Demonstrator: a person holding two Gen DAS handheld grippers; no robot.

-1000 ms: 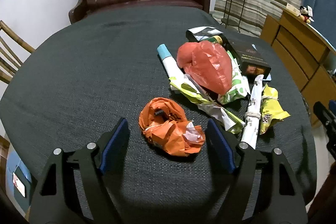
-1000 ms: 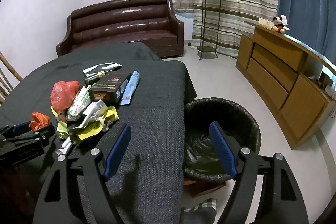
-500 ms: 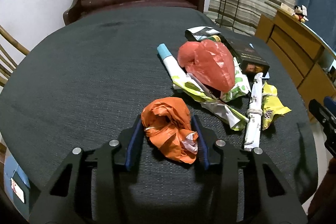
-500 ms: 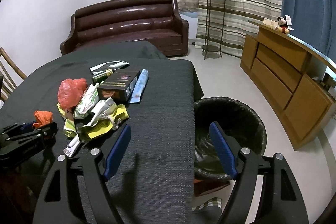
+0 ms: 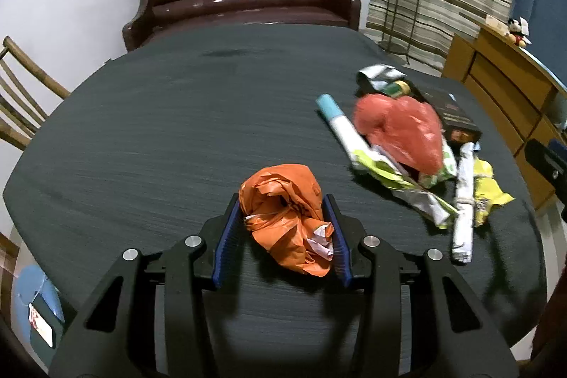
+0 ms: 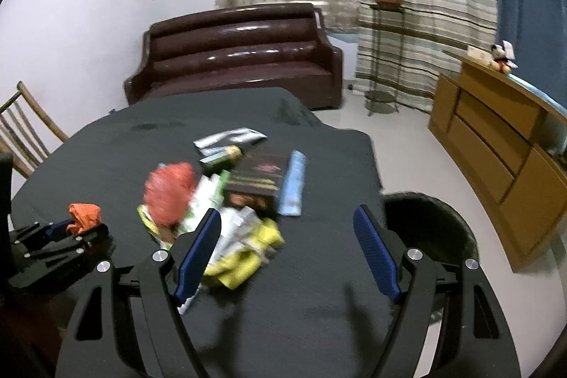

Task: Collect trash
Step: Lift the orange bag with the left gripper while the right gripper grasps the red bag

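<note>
My left gripper [image 5: 281, 218] is shut on a crumpled orange wrapper [image 5: 287, 215], held just above the dark table cloth [image 5: 159, 130]; both also show in the right wrist view, the wrapper [image 6: 84, 214] at the far left. A trash pile lies on the table's right: a red plastic bag [image 5: 400, 130], a blue-capped tube [image 5: 336, 123], a dark box [image 5: 457, 119], a yellow wrapper [image 5: 489, 190] and a rolled paper [image 5: 464, 201]. My right gripper [image 6: 288, 250] is open and empty, over the table near the pile. A black-lined bin [image 6: 428, 229] stands beside the table.
A brown leather sofa [image 6: 234, 59] stands behind the table. A wooden chair [image 5: 17, 105] is at the left. A wooden cabinet [image 6: 503, 147] runs along the right wall, with a plant stand [image 6: 384, 41] by the striped curtains.
My left gripper closed on the orange wrapper and lifted it slightly. My right gripper moved left over the table, toward the trash pile, still open.
</note>
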